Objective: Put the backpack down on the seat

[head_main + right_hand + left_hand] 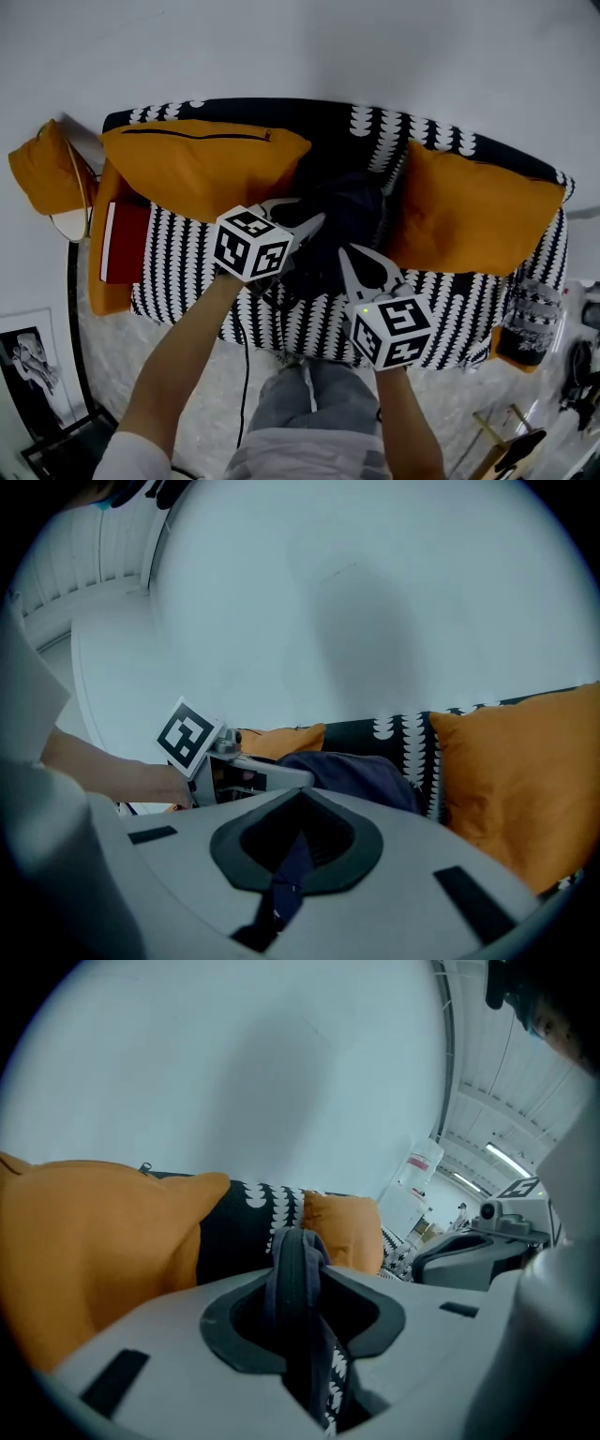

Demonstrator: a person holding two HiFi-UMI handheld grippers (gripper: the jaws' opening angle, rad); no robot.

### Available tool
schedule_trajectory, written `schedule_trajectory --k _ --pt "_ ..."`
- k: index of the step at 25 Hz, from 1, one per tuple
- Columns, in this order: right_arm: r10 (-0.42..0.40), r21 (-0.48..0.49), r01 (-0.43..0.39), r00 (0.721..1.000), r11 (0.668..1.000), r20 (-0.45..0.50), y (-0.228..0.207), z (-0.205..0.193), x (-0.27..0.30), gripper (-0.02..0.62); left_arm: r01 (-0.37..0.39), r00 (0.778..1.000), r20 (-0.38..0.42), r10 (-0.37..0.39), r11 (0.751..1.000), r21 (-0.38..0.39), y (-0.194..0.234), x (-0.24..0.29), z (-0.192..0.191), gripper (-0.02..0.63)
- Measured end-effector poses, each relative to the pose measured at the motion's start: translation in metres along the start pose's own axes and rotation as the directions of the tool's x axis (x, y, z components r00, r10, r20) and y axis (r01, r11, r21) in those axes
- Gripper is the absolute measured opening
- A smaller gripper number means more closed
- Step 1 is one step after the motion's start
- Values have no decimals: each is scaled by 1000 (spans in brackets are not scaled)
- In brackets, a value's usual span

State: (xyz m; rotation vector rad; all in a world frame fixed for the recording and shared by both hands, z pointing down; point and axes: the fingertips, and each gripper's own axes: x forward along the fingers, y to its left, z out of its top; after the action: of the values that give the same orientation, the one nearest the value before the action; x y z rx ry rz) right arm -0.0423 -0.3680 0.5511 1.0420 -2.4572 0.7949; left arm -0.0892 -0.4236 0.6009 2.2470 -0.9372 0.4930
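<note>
Head view has you standing over a black-and-white patterned sofa (187, 281), both arms reaching down to it. The dark backpack (352, 211) sits on the seat against the backrest, between the big orange cushion (202, 159) on your left and the other orange cushion (478, 211) on your right. Your left gripper (305, 214) is at the backpack's left side and your right gripper (361, 262) at its near edge, both touching or just over the dark fabric. A red flat thing (127, 239) lies at the sofa's left end, well apart from the backpack.

Left gripper view shows your jaws partly apart, with a thick strap (295, 1269) standing upright in the gap. Sofa pattern shows through beside the strap, so the pads are not pressing on it. Beyond the jaws you see the big cushion close on the left and the other cushion farther back.

Right gripper view shows your jaws drawn close together on a thin strap (292, 860), which is pinched between them. The backpack rests just beyond on the seat, with your left gripper at its far side.
</note>
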Motion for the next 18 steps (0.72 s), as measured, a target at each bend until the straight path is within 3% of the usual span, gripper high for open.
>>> schedule_trajectory --k 9,15,18 --pt "16 -7 -16 1000 1000 -16 0 1 9 2 -148 989 -14 149 988 46 21 -8 -1 135" --pt "13 -14 -13 1000 1000 -13 0 4 11 2 -221 975 8 221 975 9 34 -21 5 203" --pt "20 -15 -20 1000 1000 -16 5 3 12 2 -235 972 11 235 972 1 38 -31 5 204"
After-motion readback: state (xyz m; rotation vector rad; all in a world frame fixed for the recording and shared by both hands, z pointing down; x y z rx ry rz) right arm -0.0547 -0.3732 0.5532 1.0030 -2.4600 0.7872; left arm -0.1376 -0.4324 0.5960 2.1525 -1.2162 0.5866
